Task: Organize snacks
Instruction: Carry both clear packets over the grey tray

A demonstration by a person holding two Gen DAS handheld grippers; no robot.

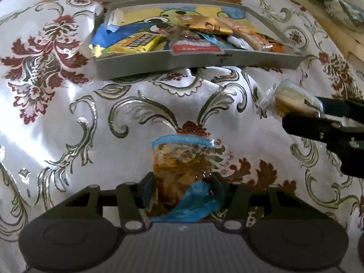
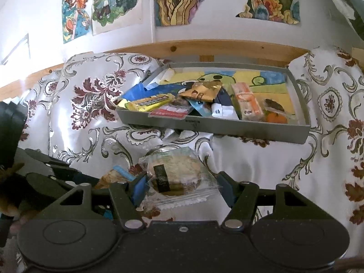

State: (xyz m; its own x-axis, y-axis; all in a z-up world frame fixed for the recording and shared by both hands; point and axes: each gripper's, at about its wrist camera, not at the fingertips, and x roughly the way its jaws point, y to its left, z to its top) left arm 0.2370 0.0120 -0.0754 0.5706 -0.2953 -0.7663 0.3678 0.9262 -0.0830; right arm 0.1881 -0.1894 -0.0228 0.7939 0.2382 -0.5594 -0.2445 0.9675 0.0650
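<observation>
**Two snacks held, tray waiting**

Grey tray [image 2: 227, 129] sits at twelve o'clock, already crowded. Right gripper [image 2: 182, 188] clamps the wrapped biscuit [image 2: 175, 175]; left gripper [image 1: 182, 193] closes on the blue-edged packet [image 1: 182, 170]. Slick wrappers may slip; loose tablecloth [image 1: 91, 113] may snag.

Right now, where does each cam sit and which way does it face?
Left wrist: on the left gripper, tilted down at the cloth; its fingers straddle a blue-edged packet; right gripper enters from the right.
Right wrist: on the right gripper, facing the tray and wall drawings; its fingers hold a clear cookie pack; left gripper at left.
Shared: tray, cookie pack, blue-edged packet, cloth.
</observation>
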